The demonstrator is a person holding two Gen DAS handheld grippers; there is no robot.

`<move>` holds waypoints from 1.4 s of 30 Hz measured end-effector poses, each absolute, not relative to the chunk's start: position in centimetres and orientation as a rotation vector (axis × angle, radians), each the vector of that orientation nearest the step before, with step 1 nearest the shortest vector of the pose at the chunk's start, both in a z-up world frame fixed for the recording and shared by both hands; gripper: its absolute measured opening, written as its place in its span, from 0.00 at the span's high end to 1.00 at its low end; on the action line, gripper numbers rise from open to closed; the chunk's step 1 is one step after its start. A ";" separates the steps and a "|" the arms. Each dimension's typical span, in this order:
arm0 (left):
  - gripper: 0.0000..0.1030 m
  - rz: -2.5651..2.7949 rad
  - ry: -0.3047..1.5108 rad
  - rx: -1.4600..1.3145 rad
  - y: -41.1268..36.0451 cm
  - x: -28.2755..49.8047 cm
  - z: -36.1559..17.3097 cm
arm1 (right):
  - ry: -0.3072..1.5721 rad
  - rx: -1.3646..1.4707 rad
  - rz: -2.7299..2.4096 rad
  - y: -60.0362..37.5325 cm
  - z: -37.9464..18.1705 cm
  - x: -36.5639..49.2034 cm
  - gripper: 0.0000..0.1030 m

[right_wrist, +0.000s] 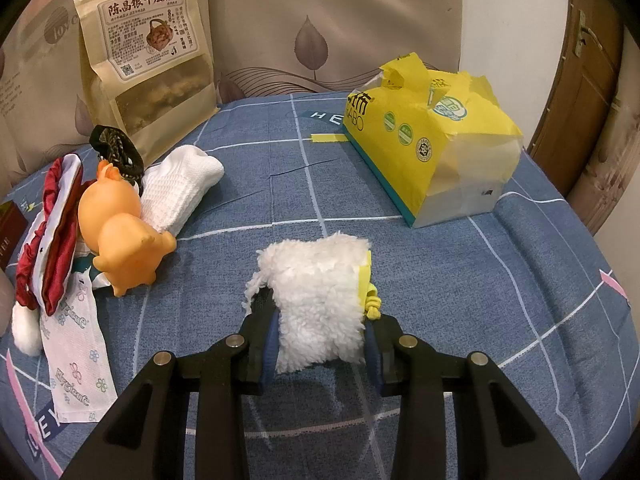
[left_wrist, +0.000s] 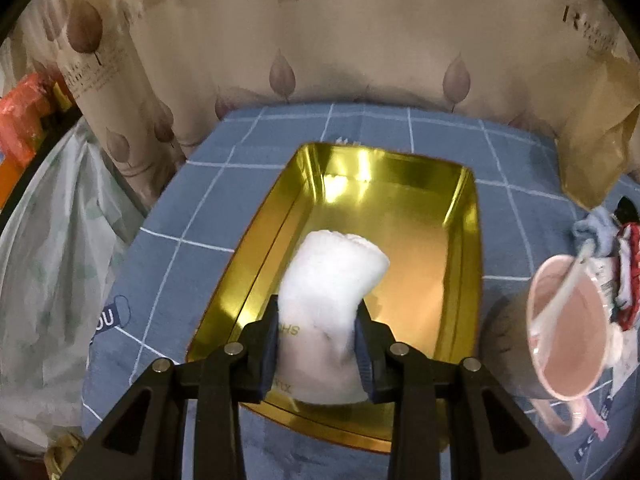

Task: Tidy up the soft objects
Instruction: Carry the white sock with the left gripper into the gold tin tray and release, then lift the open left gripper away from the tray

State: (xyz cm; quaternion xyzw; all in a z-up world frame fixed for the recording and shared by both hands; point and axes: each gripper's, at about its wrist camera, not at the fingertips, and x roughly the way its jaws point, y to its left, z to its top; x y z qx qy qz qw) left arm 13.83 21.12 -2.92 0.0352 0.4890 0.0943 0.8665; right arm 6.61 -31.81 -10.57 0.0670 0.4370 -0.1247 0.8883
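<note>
My left gripper (left_wrist: 318,340) is shut on a rolled white sock (left_wrist: 332,280) and holds it over the near end of a gold metal tray (left_wrist: 460,240) on the blue checked cloth. My right gripper (right_wrist: 320,340) is shut on a fluffy white fleece piece (right_wrist: 320,280) with a yellow edge, just above the cloth. In the right wrist view, a second white sock (right_wrist: 180,192), an orange rubber toy (right_wrist: 120,232), a red and white cloth item (right_wrist: 52,240) and a printed tissue pack (right_wrist: 80,352) lie at the left.
A pink mug (left_wrist: 568,328) with a spoon stands right of the tray. A kraft snack bag (right_wrist: 144,60) leans on the curtain. A yellow tissue pack (right_wrist: 432,136) lies at the right. A black hair band (right_wrist: 116,152) lies by the bag. Plastic bags (left_wrist: 52,240) hang left of the table.
</note>
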 end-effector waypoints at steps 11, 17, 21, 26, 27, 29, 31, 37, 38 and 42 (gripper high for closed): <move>0.56 0.227 1.055 0.073 21.8 14.0 -4.4 | 0.909 0.129 -0.263 -32.1 -10.6 6.6 0.66; 0.47 0.203 1.037 0.057 21.8 13.8 -4.0 | 0.910 0.116 -0.269 -31.5 -10.6 6.6 0.66; 0.39 0.158 1.007 0.059 21.3 13.3 -3.3 | 0.910 0.107 -0.272 -31.5 -10.6 6.6 0.66; 0.39 0.166 0.986 0.058 21.3 12.6 -2.3 | 0.910 0.096 -0.277 -31.5 -10.6 6.6 0.66; 0.39 0.168 0.976 0.049 21.3 12.2 -1.9 | 0.910 0.094 -0.279 -31.0 -10.6 6.7 0.66; 0.39 0.165 0.952 0.039 21.5 11.5 -1.1 | 0.910 0.095 -0.279 -31.1 -10.6 6.7 0.66; 0.39 0.160 0.927 0.035 21.6 10.3 -0.2 | 0.910 0.095 -0.279 -31.1 -10.6 6.7 0.66; 0.39 0.207 0.872 0.036 22.3 6.7 1.5 | 0.909 0.096 -0.278 -31.2 -10.6 6.7 0.66; 0.39 0.217 0.863 0.035 22.3 6.2 1.6 | 0.909 0.096 -0.279 -31.1 -10.6 6.7 0.66; 0.39 0.275 0.833 0.045 22.7 4.2 1.4 | 0.907 0.100 -0.277 -31.1 -10.6 6.6 0.66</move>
